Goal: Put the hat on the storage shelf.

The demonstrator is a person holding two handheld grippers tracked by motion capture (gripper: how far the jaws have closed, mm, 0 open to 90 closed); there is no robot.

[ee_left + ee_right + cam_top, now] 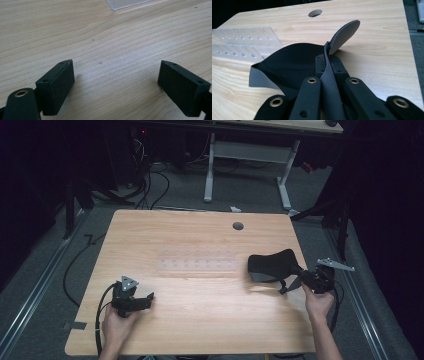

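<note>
Our left gripper [141,301] rests on the near-left part of the table [200,330] with its jaws spread wide and empty, likely kept clear as a spare hand. Past the clear plastic sheet [197,263] at mid-table, our right gripper [291,285] pinches the edge of the black mouse pad [272,262], lifting that side so it curls while the rest lies on the wood.

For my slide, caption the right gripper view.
Right hand-held gripper pinches a black flexible sheet's edge above the wooden table.
</note>
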